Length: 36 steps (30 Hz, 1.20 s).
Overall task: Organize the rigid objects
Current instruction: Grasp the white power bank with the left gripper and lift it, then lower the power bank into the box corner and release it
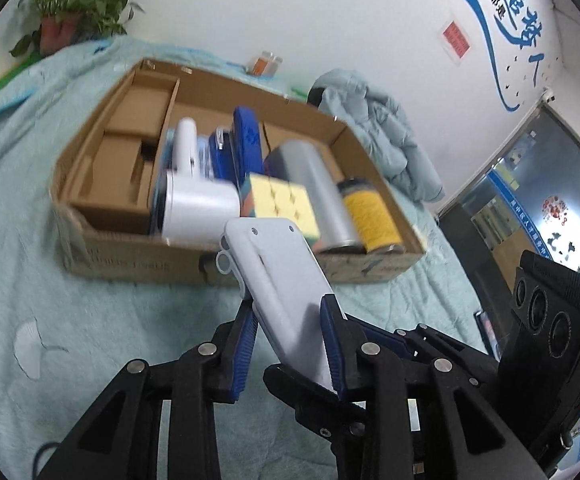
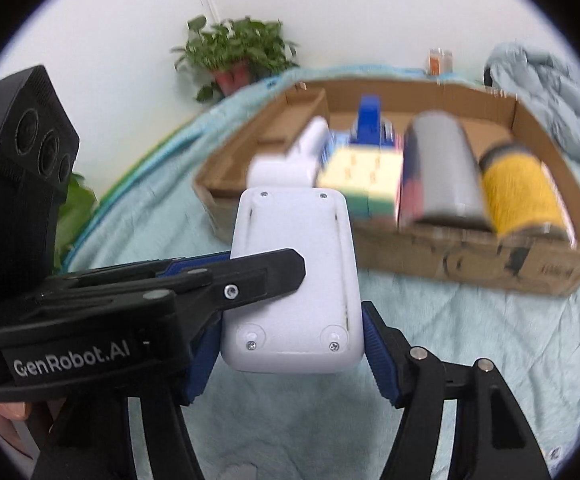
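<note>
Clamping white device point(image 2: 293, 280) | both grippers closed on it: left gripper point(image 1: 290, 344), right gripper point(image 2: 290, 344)

white device point(image 2: 293, 280), brown cardboard box point(image 1: 130, 264), yellow spool point(image 1: 371, 216), pale teal blanket point(image 1: 90, 340).

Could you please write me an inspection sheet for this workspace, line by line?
Surface: pale green quilted blanket covering the work surface.
Job's things: flat white plastic device held off the blanket by both grippers; shallow brown cardboard box holding a white handled appliance, pastel puzzle cube, grey metal cylinder, yellow thread spool, blue flat pieces.
Clutter: crumpled pale blue padded jacket beyond the box.
Grippers: left gripper and right gripper both clamp the device.
Cables: thin dark cable at the lower left, partly seen.
Surroundings: potted green plant, white wall with blue lettering.
</note>
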Each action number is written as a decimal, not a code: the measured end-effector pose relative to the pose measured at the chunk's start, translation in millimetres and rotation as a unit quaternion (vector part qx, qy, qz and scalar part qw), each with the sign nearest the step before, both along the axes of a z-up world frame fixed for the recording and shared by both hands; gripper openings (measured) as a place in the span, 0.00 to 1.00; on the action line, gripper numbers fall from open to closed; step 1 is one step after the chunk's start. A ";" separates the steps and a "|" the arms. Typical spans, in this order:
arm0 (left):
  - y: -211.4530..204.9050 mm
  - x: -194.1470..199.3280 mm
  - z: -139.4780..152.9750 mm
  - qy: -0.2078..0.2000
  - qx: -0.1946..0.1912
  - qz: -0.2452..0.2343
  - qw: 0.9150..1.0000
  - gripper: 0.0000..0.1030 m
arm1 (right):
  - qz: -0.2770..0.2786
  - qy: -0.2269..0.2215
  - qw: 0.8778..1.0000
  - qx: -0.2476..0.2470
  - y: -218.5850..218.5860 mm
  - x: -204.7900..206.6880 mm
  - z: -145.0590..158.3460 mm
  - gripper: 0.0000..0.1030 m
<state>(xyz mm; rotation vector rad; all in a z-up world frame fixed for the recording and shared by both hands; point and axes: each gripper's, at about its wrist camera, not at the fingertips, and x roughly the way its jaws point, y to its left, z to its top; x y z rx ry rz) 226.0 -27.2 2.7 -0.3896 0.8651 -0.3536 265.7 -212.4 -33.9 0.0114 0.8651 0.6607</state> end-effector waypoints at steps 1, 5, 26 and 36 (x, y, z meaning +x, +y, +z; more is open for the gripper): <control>2.5 1.6 7.3 -0.007 0.004 0.002 1.000 0.28 | 0.000 -0.009 1.000 0.002 3.9 1.9 5.7 0.63; 17.2 15.7 32.5 -0.028 0.023 0.010 0.999 0.28 | 0.007 -0.031 0.999 0.002 16.9 11.6 23.0 0.63; 136.3 195.1 11.7 0.063 0.047 0.028 0.997 0.23 | 0.006 0.119 0.993 0.020 133.6 163.1 4.1 0.66; 118.3 110.7 70.4 -0.104 0.154 0.133 0.974 0.99 | -0.018 0.040 0.998 0.040 67.2 109.6 26.7 0.76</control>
